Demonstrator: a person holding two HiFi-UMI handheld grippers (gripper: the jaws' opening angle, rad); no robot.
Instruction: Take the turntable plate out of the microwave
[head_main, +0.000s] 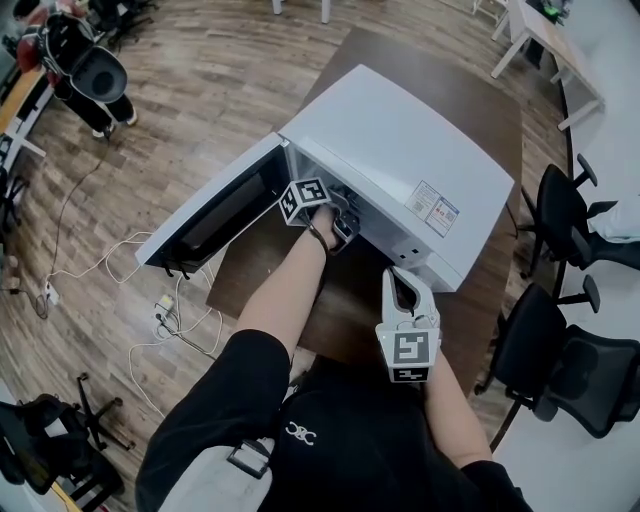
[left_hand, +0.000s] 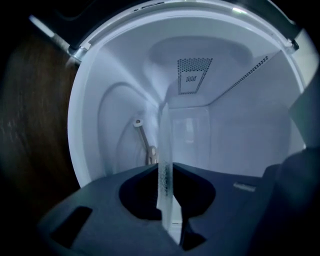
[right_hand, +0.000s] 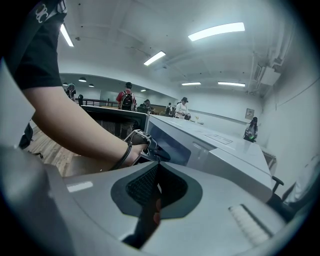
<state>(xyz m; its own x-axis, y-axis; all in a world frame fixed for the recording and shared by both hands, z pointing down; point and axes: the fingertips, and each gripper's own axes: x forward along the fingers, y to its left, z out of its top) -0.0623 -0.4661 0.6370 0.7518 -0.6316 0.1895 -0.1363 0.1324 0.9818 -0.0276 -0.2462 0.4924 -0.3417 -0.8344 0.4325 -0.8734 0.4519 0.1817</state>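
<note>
so the left claw (left_hand: 164, 172) is reaching into the open microwave (head_main: 400, 165) on the tabletop (head_main: 470, 110) and it's clamped on the rim of the glass turntable plate (left_hand: 164, 145), which shows edge-on between the pads, inside the white cavity. door (head_main: 215, 215) hangs open to the left. right claw (right_hand: 157, 167) is clenched on nothing, hanging just in front of the microwave
</note>
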